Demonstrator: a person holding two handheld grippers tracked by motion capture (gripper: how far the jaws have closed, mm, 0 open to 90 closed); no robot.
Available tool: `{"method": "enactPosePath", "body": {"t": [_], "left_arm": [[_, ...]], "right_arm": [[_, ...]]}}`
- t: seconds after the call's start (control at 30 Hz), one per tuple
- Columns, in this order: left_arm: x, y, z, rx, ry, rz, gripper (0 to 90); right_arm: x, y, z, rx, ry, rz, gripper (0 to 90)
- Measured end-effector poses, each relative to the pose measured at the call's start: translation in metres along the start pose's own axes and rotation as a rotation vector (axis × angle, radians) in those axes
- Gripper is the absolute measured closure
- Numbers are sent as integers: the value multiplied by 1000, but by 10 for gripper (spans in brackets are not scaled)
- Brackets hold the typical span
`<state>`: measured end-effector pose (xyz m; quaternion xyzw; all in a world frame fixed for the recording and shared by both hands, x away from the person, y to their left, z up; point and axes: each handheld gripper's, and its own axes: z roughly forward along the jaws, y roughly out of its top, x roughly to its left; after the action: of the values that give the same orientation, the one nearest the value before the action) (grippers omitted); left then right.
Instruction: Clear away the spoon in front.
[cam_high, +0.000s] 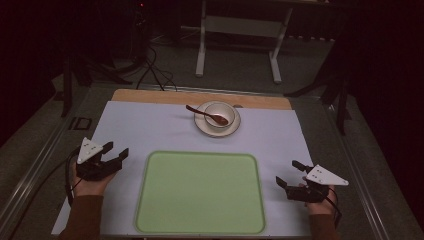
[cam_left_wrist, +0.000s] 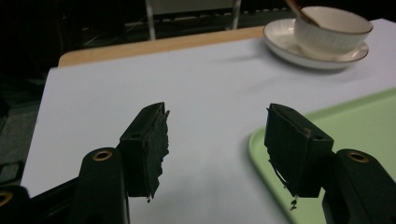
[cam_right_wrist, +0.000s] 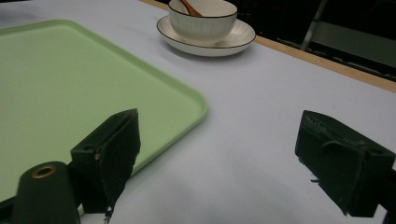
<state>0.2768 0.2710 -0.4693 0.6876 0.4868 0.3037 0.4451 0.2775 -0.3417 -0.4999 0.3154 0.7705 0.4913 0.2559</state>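
White sheeting (cam_high: 150, 130) covers the table, with a strip of wooden edge (cam_high: 200, 97) showing along the far side and dim floor and a metal frame beyond.

Left gripper (cam_high: 115, 153): jaws spread wide, nothing between them. It is held in the person's left hand (cam_high: 89, 184) over bare sheet, just beside the left rim of the green tray (cam_high: 200, 192). In the left gripper view (cam_left_wrist: 215, 135) the pads (cam_left_wrist: 149, 144) are worn and ragged at the edges; the right-hand jaw stands over the tray's corner, the left-hand one over white sheet.

Right gripper (cam_high: 289, 173): jaws likewise spread wide, gripping nothing. It is held in the right hand (cam_high: 320, 205) over bare sheet, near the right rim of the tray but apart from it. In the right gripper view (cam_right_wrist: 219, 149) the tray's rounded corner (cam_right_wrist: 196, 105) lies behind the left-hand jaw, and open sheet lies between the jaws.

Tray: flat on the sheet between the two grippers, at the near middle of the table, with nothing lying on it.

Bowl (cam_high: 219, 115): white, ribbed, dark-rimmed, upright on a white saucer (cam_high: 202, 127) at the far middle of the table, beyond the tray and well apart from both grippers. A brown wooden spoon (cam_high: 207, 115) rests in the bowl, its handle leaning out over the rim toward the far left.
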Motion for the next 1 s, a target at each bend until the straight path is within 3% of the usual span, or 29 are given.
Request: {"method": "enactPosePath", "body": {"t": [0.3,0.57,1.0], "left_arm": [[-8,33,14,-39,-36,40,392],[-15,57,24,-69,-63,50,389],[-26,77,44,-79,-91,60,388]], "right_arm": [[0,0,-2,-8,-7,6,139],[0,0,-2,-10,-5,7,139],[0,0,-3,-14,-5,8,139]]}}
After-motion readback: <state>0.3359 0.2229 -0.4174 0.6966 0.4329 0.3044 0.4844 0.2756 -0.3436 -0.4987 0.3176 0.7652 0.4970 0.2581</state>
